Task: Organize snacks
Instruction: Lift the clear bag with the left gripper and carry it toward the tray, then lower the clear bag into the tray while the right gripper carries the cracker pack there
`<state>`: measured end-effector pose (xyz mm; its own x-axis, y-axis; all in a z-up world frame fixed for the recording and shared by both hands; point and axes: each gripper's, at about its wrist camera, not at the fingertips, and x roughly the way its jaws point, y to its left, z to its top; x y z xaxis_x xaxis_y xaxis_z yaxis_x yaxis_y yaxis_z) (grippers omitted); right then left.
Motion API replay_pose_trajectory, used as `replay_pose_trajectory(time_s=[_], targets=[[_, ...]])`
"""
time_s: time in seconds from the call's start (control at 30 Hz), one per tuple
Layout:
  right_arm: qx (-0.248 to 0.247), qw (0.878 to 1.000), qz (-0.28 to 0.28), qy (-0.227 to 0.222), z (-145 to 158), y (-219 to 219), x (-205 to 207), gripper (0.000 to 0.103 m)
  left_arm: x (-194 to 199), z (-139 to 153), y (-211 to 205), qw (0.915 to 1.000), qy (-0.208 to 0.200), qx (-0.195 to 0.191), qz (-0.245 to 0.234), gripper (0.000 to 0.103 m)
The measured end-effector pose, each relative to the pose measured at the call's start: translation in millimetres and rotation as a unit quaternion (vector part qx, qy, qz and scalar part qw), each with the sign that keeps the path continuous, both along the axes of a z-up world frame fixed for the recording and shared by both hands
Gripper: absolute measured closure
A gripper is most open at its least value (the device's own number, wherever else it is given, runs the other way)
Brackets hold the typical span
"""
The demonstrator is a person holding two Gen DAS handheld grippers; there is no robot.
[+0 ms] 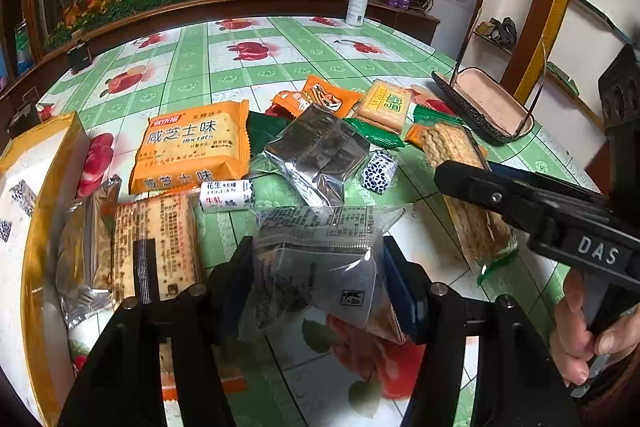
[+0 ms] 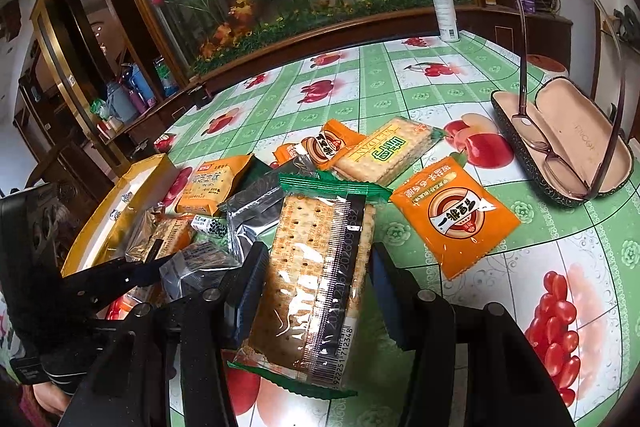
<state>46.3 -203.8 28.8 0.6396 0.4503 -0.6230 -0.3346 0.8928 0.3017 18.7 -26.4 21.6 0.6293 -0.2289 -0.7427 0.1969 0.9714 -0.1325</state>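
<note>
In the left wrist view my left gripper is shut on a clear packet of dark snack, held just above the table. In the right wrist view my right gripper is shut on a long cracker packet with green ends, both pads pressing its sides. The two grippers are close together over the front of the snack pile. That pile holds an orange cheese-cracker pack, a silver foil pack, a white wrapped candy and a yellow cracker packet. A gold-rimmed box sits at the left.
An open glasses case with glasses standing in it lies at the right. A white spray bottle stands at the table's far edge by the wooden ledge. An orange sachet lies right of my right gripper. A hand grips the right tool.
</note>
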Motion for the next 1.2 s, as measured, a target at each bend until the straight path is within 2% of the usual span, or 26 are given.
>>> replay_pose_trajectory(time_s=[0.17,0.3,0.43,0.57,0.73,0.9,1.03,1.2], targets=[[0.002,1.000,-0.006,0.005,-2,-3,4,0.048,-12,10,7,0.9997,-0.011,-0.020,0.005,0.043],[-0.003,1.000,-0.004,0.000,-1,-1,3,0.048,-32,34,27,0.9982,-0.039,-0.043,0.016,0.043],[-0.011,1.000,0.001,-0.007,0,3,2,0.048,-53,61,61,0.9948,-0.072,-0.056,0.045,0.043],[-0.012,1.000,0.008,-0.009,0,7,2,0.048,-71,75,113,0.9889,-0.088,-0.069,0.099,0.043],[0.021,0.999,0.025,0.009,1,16,-4,0.047,-86,70,183,0.9786,-0.077,-0.063,0.180,0.043],[0.021,0.996,0.083,-0.002,18,62,-26,0.047,-99,59,233,0.9672,-0.062,-0.064,0.238,0.042],[0.025,0.989,0.145,-0.012,42,109,-42,0.047,-100,45,250,0.9642,-0.042,-0.060,0.255,0.042],[0.039,0.977,0.209,0.014,53,171,-43,0.047,-97,32,249,0.9653,-0.028,-0.053,0.254,0.042]])
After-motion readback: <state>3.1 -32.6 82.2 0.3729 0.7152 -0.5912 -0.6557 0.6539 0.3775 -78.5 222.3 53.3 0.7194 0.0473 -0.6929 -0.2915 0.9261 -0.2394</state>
